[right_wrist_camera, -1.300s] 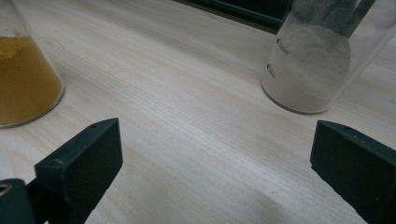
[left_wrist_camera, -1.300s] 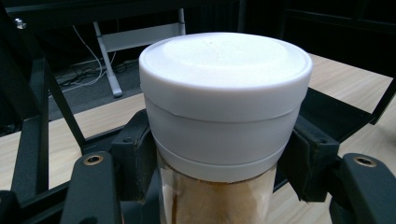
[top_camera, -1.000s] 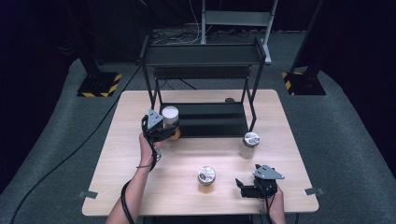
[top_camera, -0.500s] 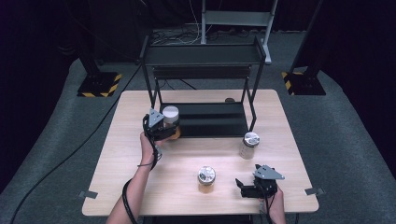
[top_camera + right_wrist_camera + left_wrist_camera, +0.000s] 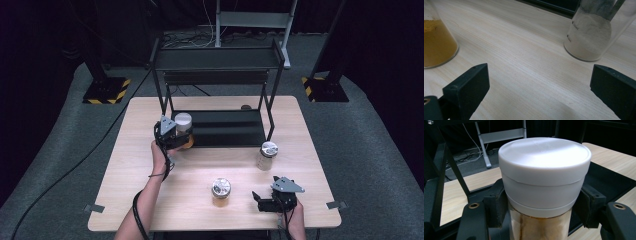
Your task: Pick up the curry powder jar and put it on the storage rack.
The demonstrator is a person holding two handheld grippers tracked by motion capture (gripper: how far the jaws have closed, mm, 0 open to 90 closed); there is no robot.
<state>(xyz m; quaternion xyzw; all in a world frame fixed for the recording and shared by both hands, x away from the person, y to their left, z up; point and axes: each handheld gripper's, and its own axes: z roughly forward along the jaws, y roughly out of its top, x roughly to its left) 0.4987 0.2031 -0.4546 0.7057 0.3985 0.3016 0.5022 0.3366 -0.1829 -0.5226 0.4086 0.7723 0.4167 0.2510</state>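
Left tongs clamp white-lidded jar upright, lid up, near table's far left; right tongs spread, empty.

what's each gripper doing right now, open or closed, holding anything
Left gripper: closed on the white-lidded jar, at the shelf's left end.
Right gripper: open, holding nothing, low over the table.
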